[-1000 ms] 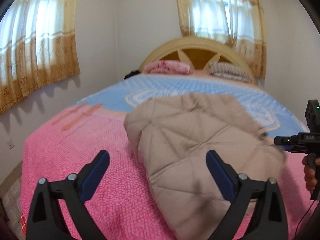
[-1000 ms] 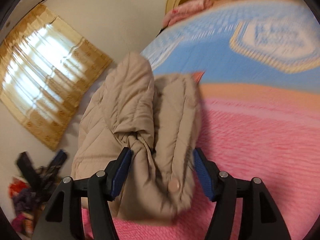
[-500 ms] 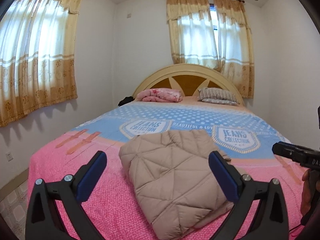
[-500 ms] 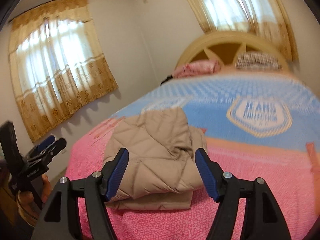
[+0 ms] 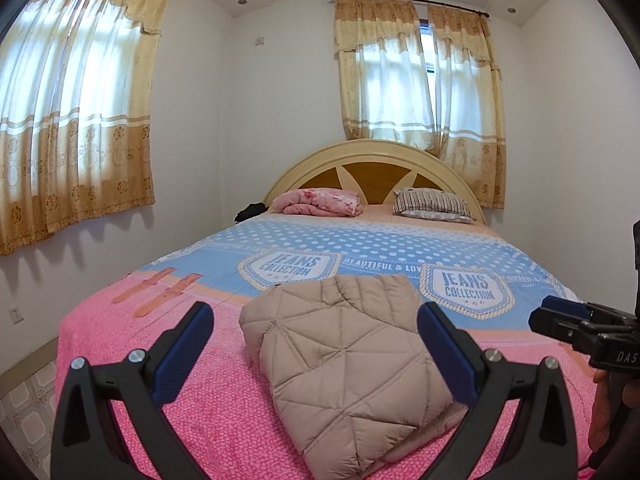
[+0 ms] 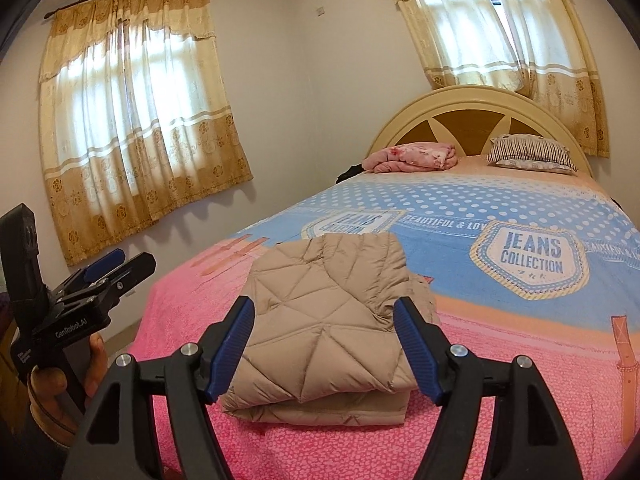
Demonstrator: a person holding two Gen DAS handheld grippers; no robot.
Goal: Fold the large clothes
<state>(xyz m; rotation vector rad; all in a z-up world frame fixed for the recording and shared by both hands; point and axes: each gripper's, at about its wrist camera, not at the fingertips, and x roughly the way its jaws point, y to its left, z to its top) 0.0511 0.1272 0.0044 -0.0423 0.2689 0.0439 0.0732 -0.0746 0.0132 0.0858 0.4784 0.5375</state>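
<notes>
Left wrist view shows the beige quilted jacket (image 5: 344, 364) lying folded into a compact bundle on the pink end of the bed (image 5: 208, 424) — the folding looks done — while the left gripper (image 5: 316, 354) and right gripper (image 6: 324, 346) hover apart, holding nothing.

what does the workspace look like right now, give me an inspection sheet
surface: bed with pink and blue printed cover, flat.
job's things: beige quilted jacket folded into a compact stack on the pink part, free of both claws.
clutter: pink blanket and striped pillow by the headboard; dark item at the bed's far left corner.
grippers: left claw open, empty; right claw open, empty; both short of the jacket.
cables: nothing seen.
surroundings: curtained windows, white walls, wall socket.
</notes>
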